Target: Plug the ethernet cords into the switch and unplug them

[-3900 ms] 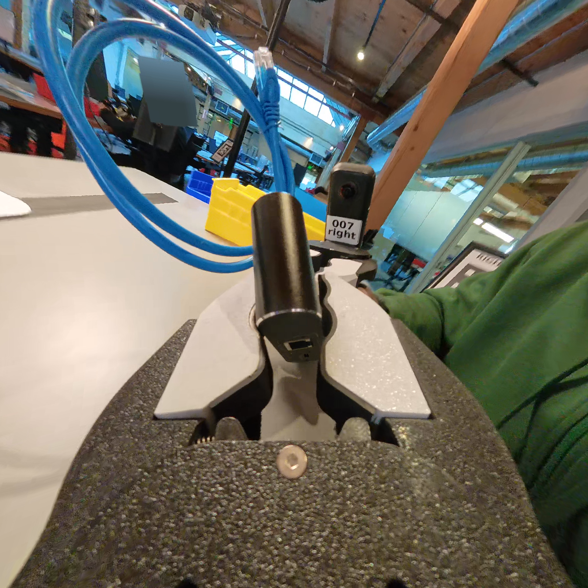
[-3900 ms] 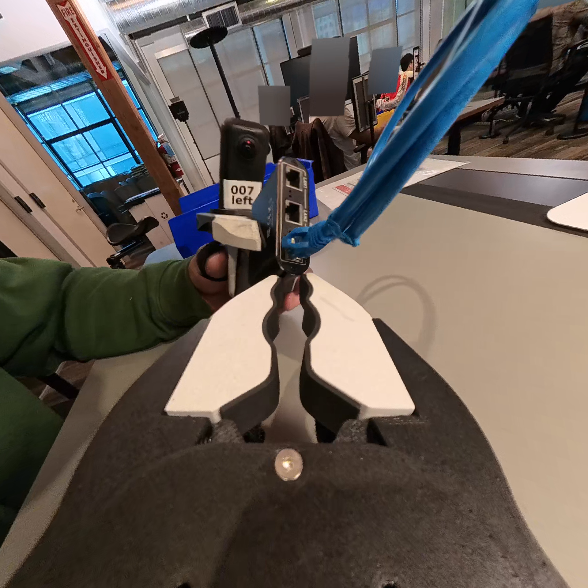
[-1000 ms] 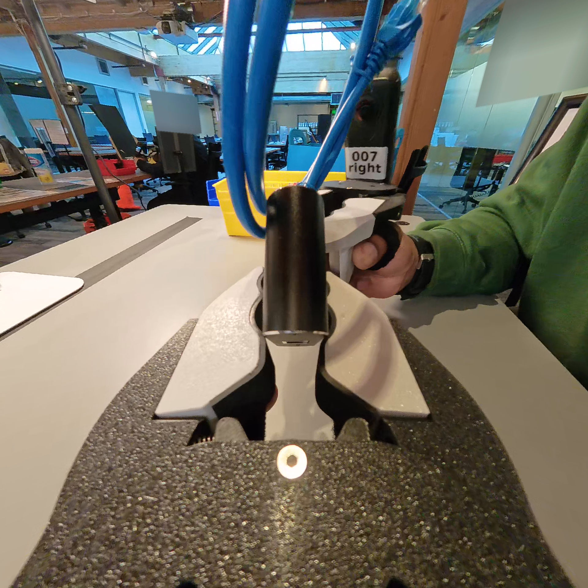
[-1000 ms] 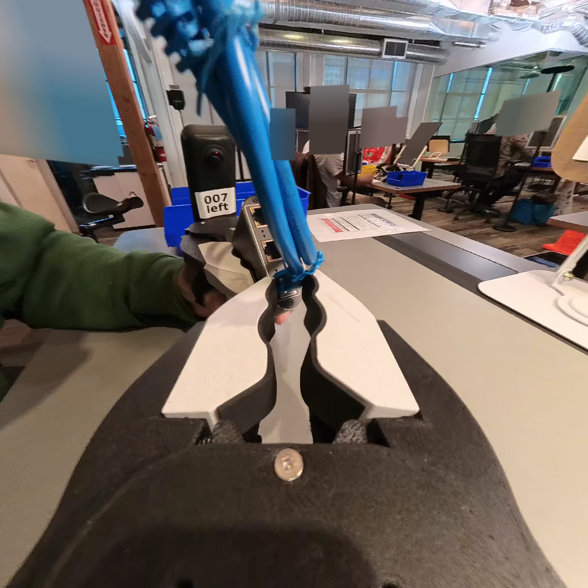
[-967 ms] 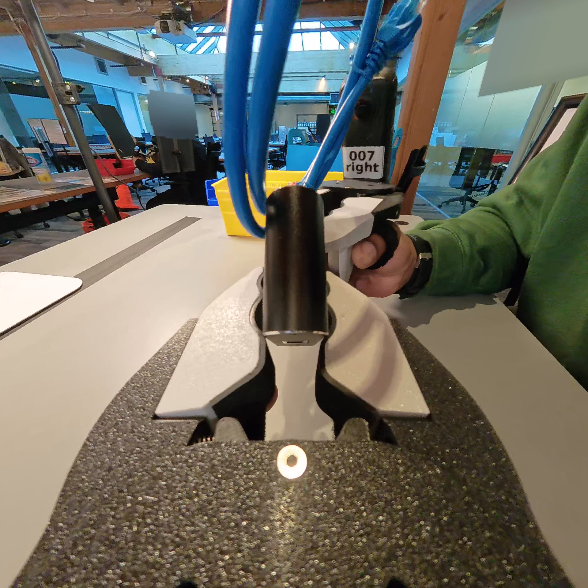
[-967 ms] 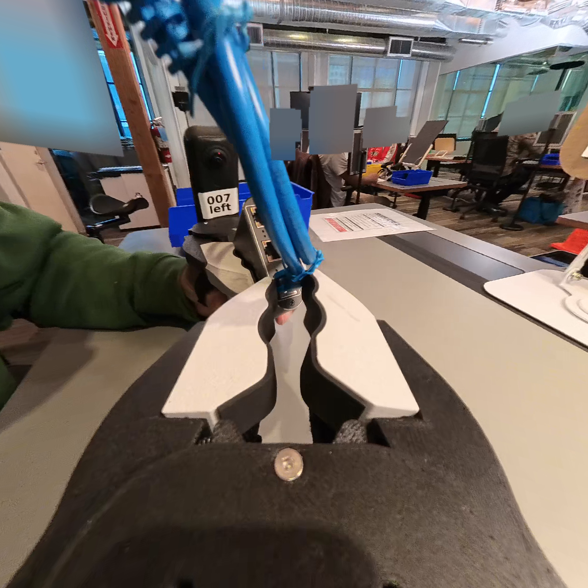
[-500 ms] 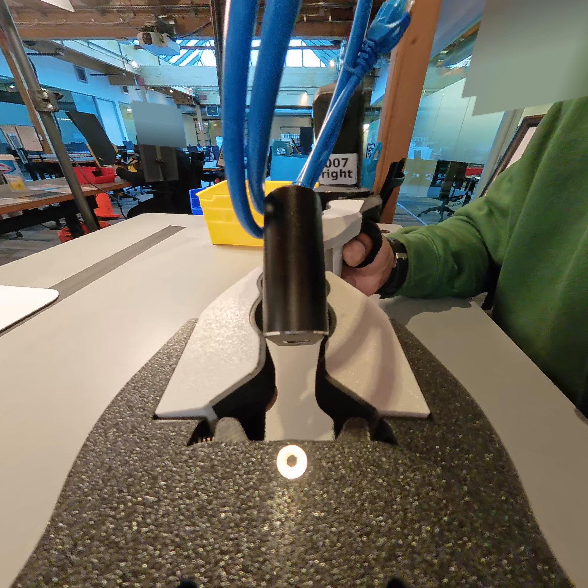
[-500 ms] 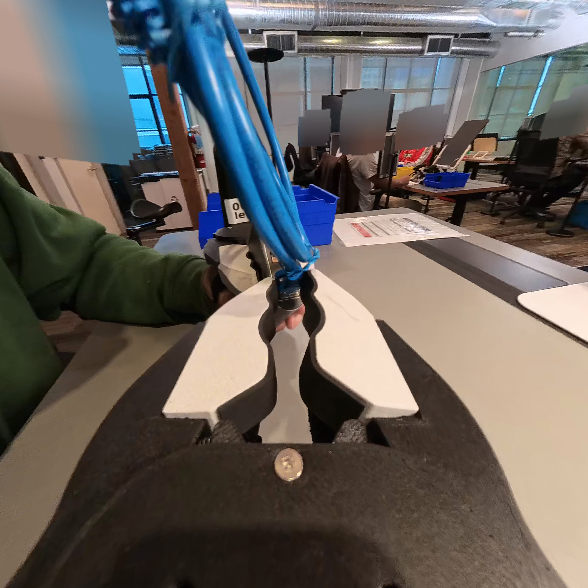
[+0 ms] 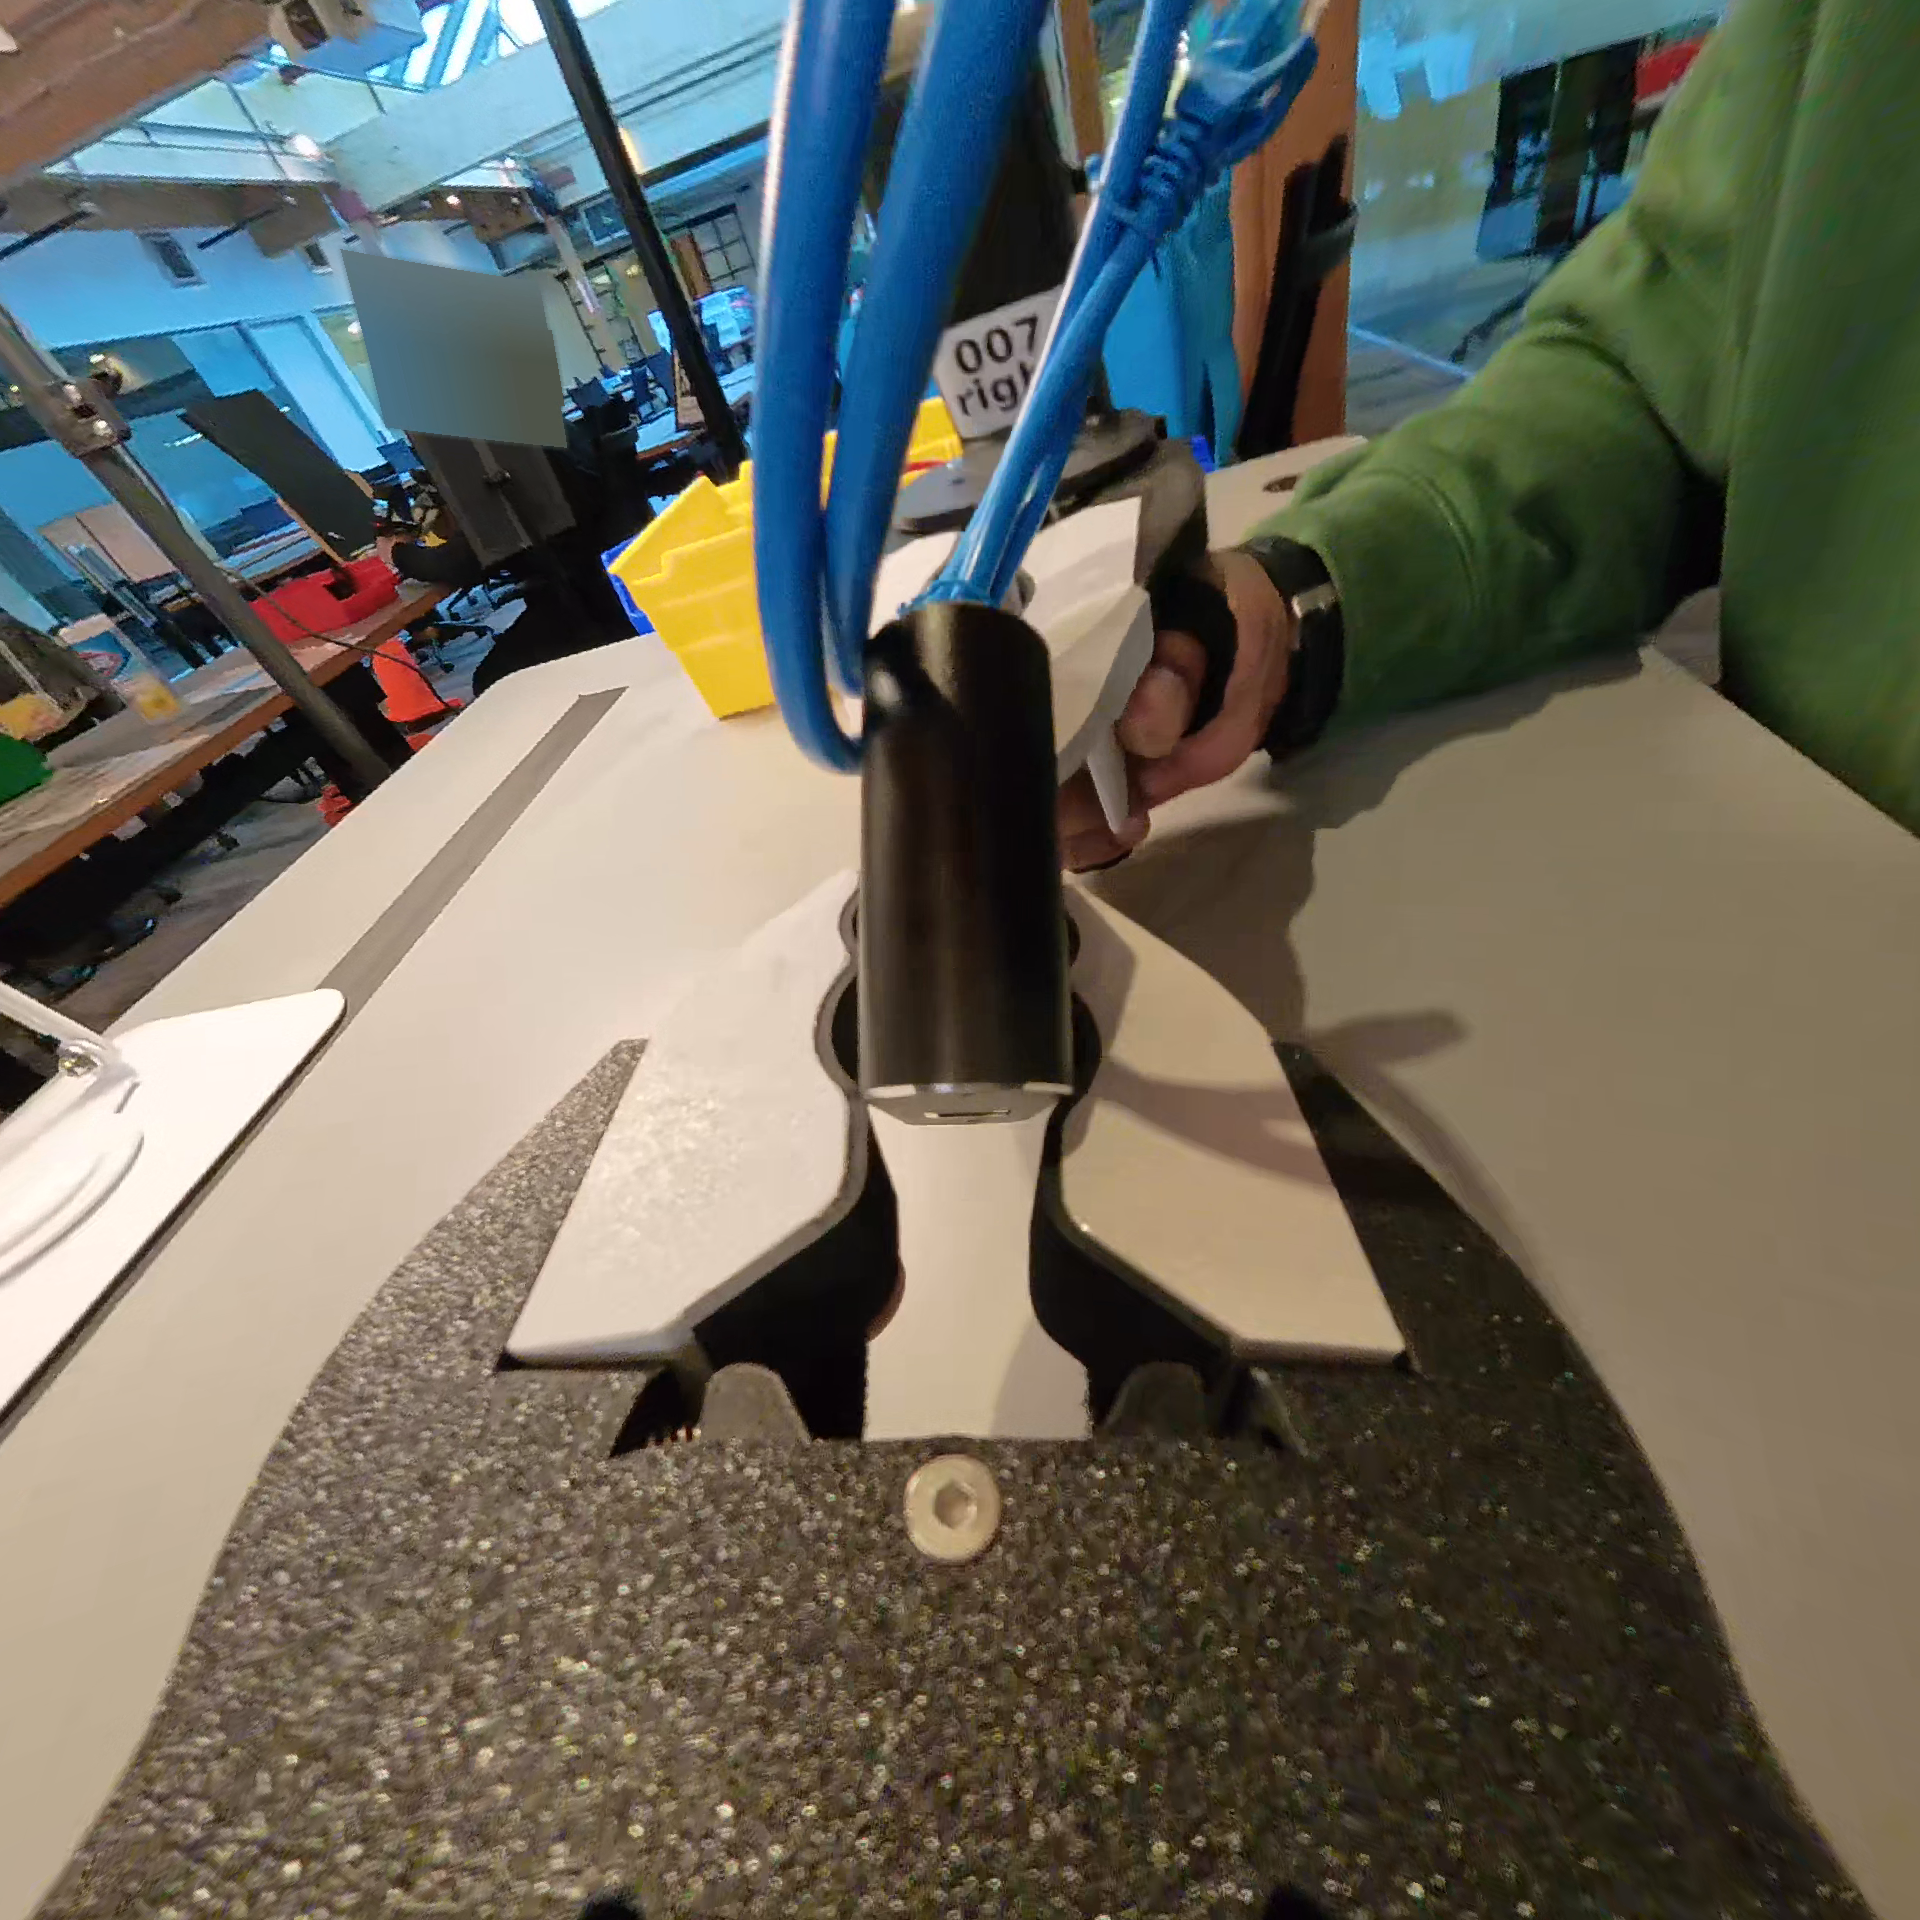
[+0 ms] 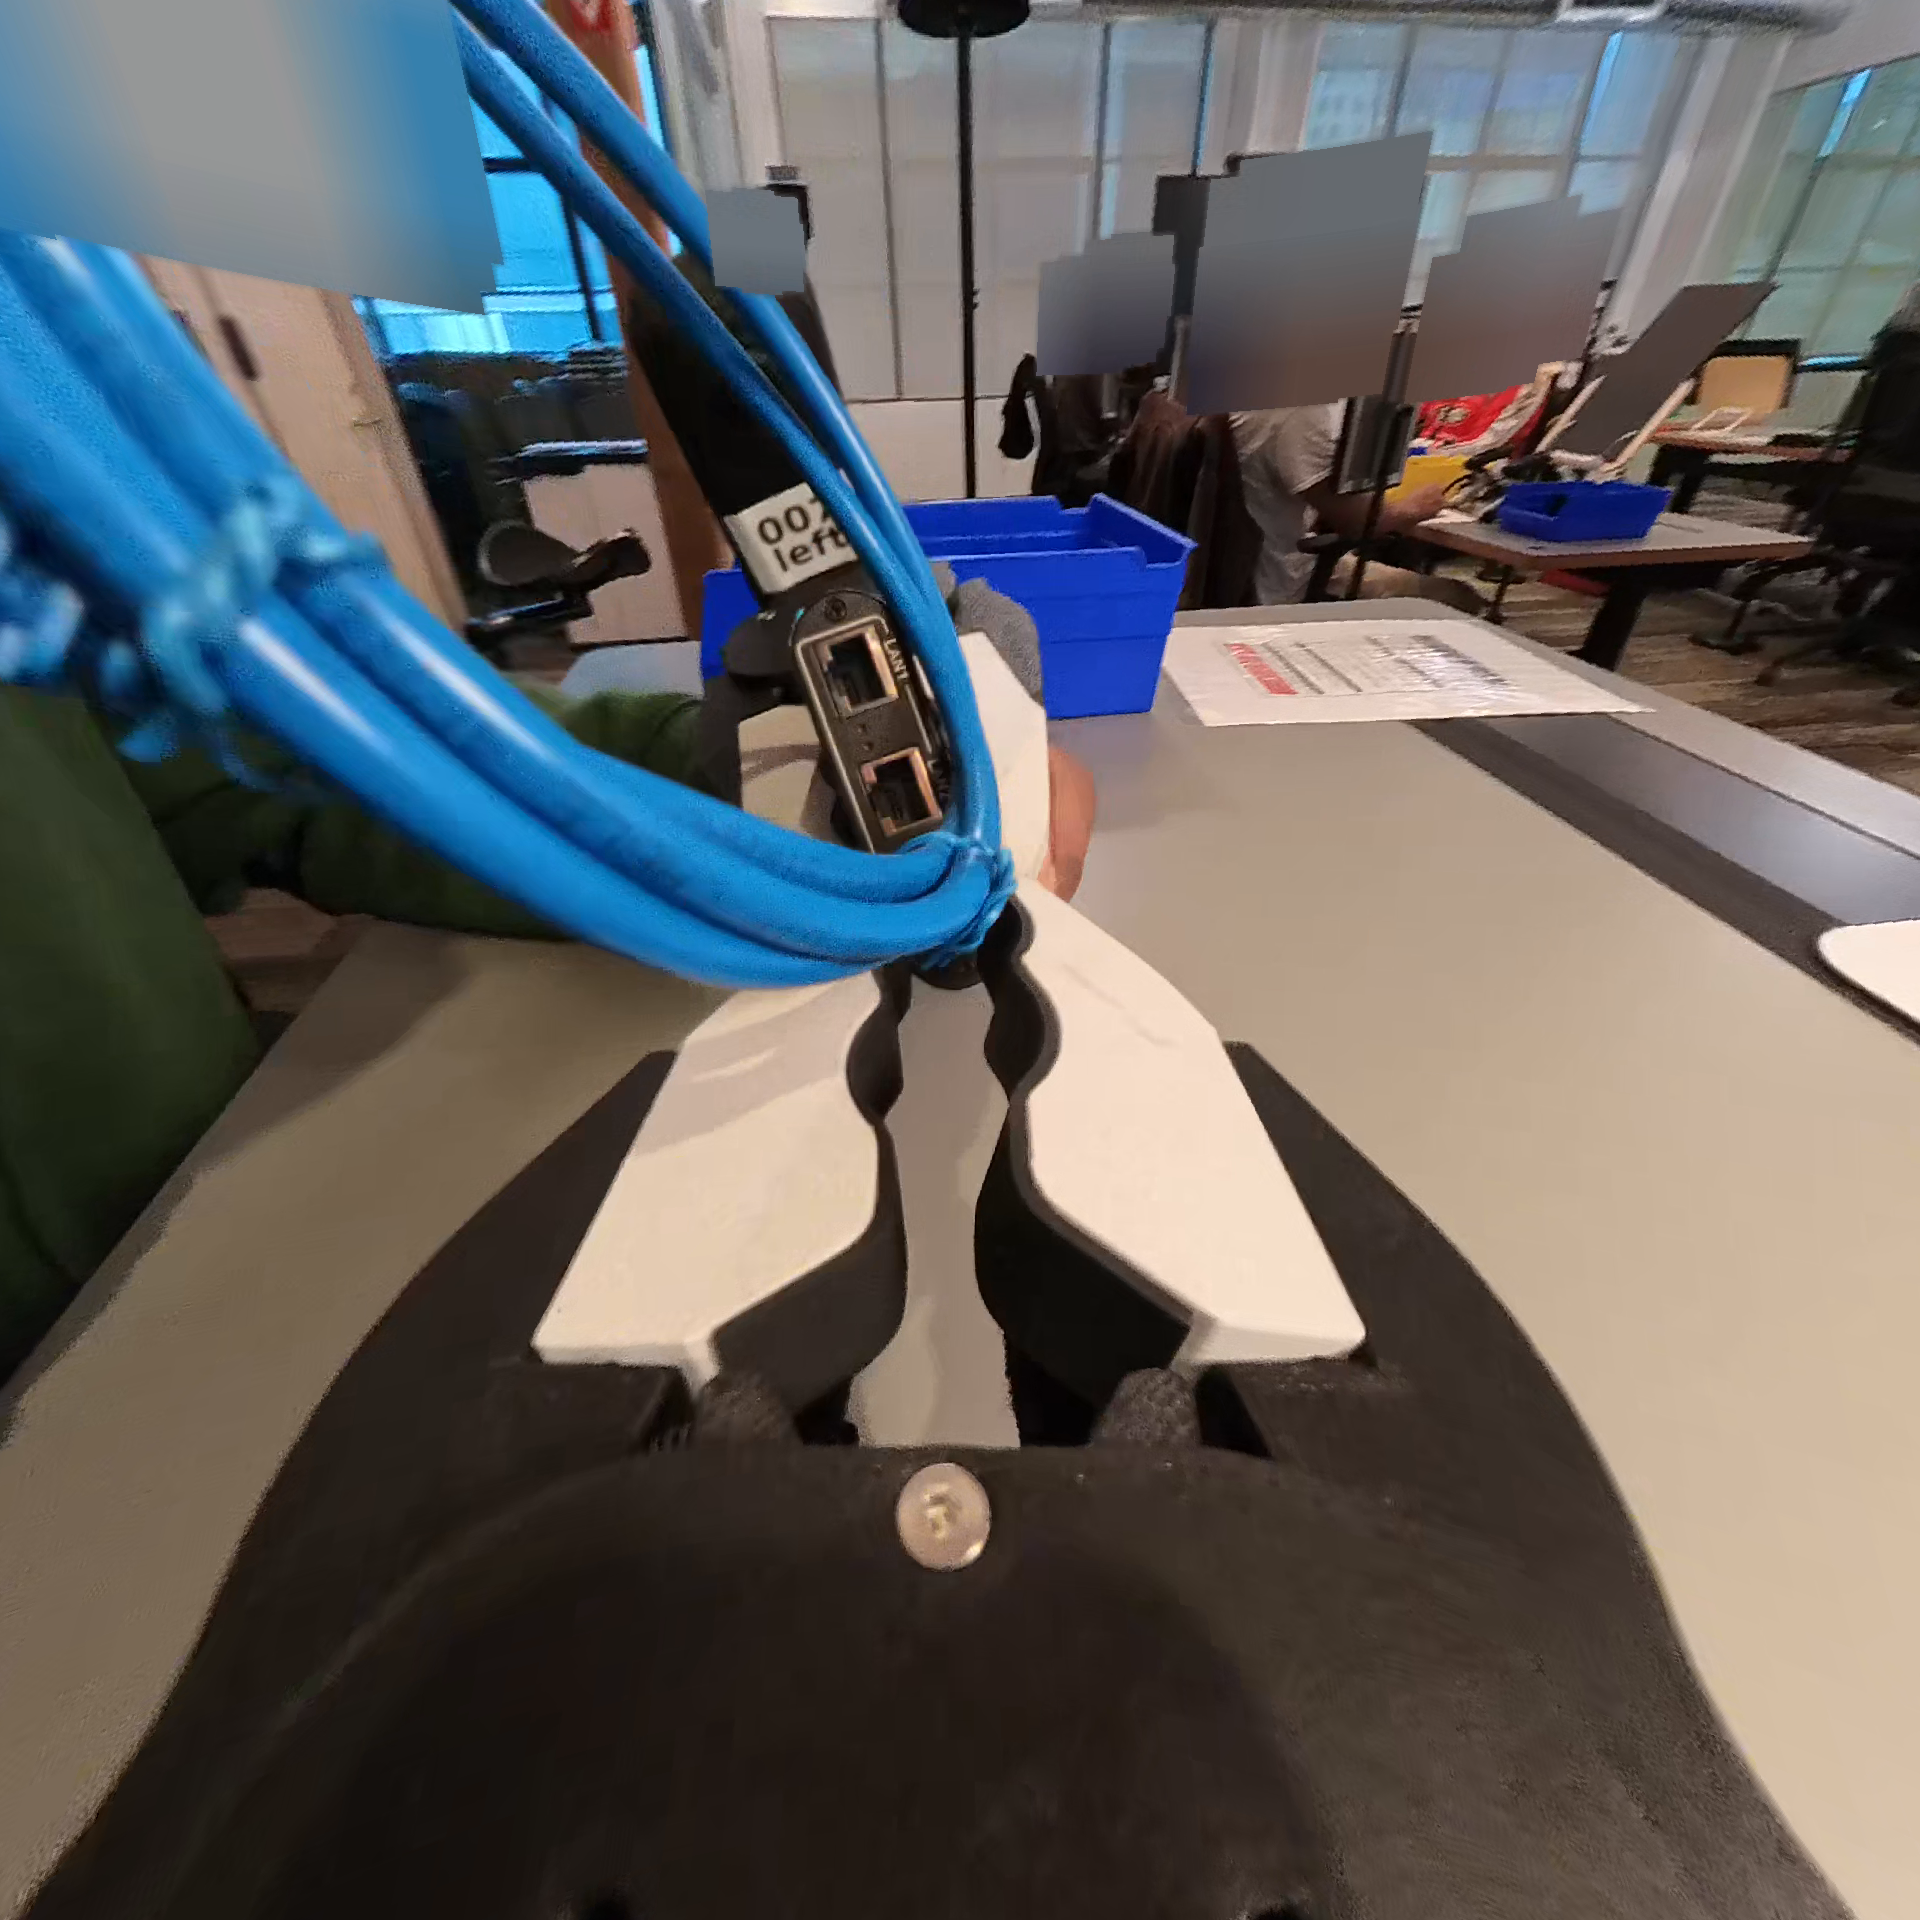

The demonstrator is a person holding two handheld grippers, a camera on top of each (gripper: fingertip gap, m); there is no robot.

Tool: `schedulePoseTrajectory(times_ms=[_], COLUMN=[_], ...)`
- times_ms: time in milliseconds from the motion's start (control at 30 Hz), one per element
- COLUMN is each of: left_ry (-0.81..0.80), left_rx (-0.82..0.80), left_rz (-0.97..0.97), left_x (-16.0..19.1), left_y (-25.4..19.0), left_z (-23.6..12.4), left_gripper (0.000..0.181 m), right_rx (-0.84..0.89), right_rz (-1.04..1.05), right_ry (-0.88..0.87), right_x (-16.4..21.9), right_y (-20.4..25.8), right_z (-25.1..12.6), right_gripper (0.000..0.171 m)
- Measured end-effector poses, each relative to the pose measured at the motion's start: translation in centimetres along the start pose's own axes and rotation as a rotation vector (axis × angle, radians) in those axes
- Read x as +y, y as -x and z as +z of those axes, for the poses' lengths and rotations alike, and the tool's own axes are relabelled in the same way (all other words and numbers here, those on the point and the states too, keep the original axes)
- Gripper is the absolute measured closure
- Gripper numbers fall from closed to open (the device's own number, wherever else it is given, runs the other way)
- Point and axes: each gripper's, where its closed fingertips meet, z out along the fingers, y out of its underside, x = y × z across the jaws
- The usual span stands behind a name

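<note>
While the left tool point(image 9: 961, 997) stays clamped on the black switch point(image 9: 961, 862), held upright at frame centre above the grey surface point(image 9: 1558, 935), the right tool point(image 10: 951, 961) is pinched shut on the bundled blue ethernet cords point(image 10: 644, 831). Seen from the right wrist, the switch's two empty ports point(image 10: 878, 727) face this tool from just above and left of its tips, stacked along the switch's long axis. Compared with a second ago, the cord bundle has swung from upright to sweeping toward the left edge.
</note>
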Motion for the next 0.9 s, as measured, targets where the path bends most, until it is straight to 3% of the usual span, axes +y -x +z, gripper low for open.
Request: schedulePoseTrajectory(times_ms=[100,367,633,900], left_ry=[0.010,0.024,0.023,0.076], left_rx=[0.007,-0.042,0.073,-0.099], left_rz=[0.030,-0.095,-0.124,-0.079], left_x=[0.2,1.2,1.2,2.0], left_y=[-0.2,1.0,-0.3,1.5], left_z=[0.0,0.4,0.0,0.7], left_gripper=[0.153,0.153,0.152,0.153], right_rx=[-0.025,0.116,-0.035,0.110], right_rz=[-0.010,0.007,0.093,0.070], right_ry=[0.022,0.048,0.039,0.080], right_x=[0.3,1.1,1.2,1.7], right_y=[0.3,-1.5,-0.1,-2.2], right_z=[0.0,0.0,0.3,-0.1], right_gripper=[0.158,0.157,0.158,0.157])
